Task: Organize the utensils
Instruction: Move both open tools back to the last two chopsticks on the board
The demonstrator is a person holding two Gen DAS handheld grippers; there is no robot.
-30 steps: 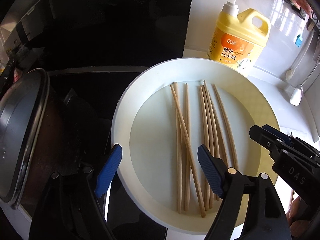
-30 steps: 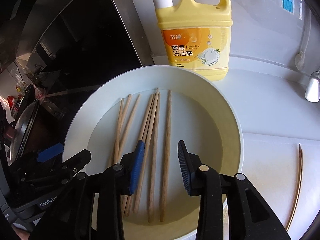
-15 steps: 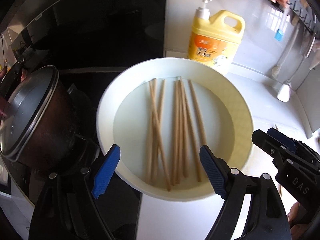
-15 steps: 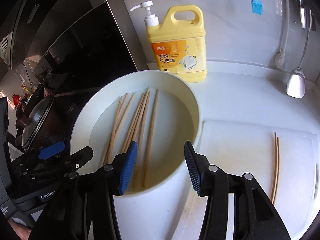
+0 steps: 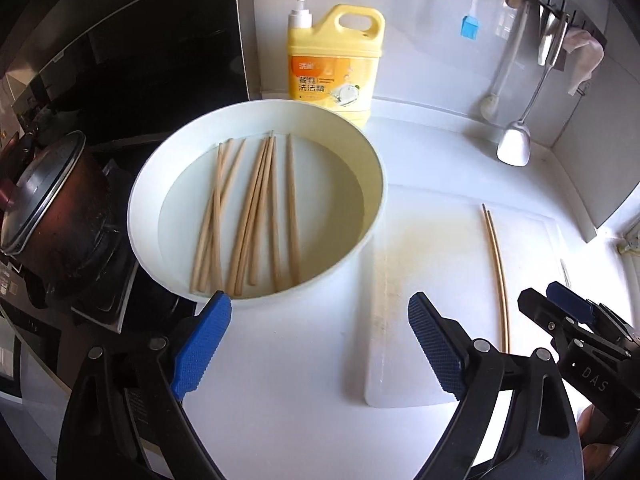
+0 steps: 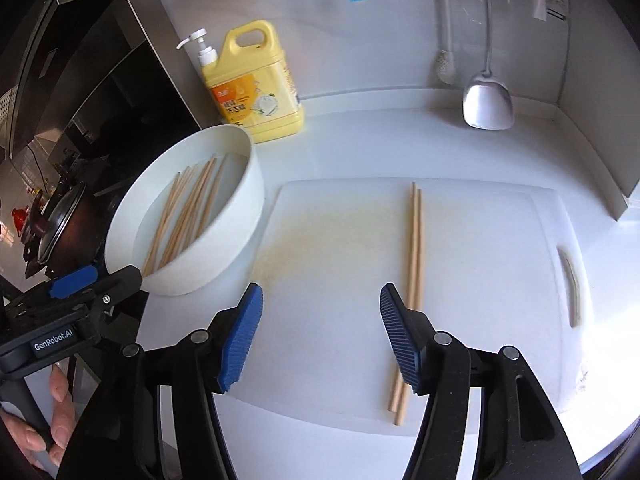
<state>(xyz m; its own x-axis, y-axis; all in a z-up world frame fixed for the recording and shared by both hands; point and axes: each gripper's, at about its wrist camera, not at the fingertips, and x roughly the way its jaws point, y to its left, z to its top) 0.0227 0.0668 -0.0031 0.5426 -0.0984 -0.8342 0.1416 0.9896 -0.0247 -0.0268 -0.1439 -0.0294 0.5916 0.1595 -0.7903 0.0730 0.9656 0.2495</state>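
Note:
Several wooden chopsticks [image 5: 256, 212] lie in a round white basin [image 5: 376, 184] of water; the same basin [image 6: 248, 216] shows at the left of the right wrist view. A pair of chopsticks [image 6: 414, 248] rests side by side on the white cutting board [image 6: 340, 264], also visible as a thin pair of chopsticks [image 5: 496, 268] in the left wrist view. My left gripper [image 5: 318, 346] hovers over the counter in front of the basin, its jaws opening with nothing between them. My right gripper [image 6: 320, 336] is above the board just left of the pair, jaws opening and empty.
A yellow dish-soap bottle [image 5: 334, 64] stands behind the basin. A dark lidded pot [image 5: 44, 208] sits on the black stove at left. A metal spatula [image 6: 486, 100] and a blue brush [image 5: 468, 26] hang on the back wall. A person's hand [image 6: 44, 412] holds the left gripper.
Both grippers have pulled back and to the right, away from the basin, toward the cutting board. Their jaws stand wider than before. The chopsticks in the basin have not moved.

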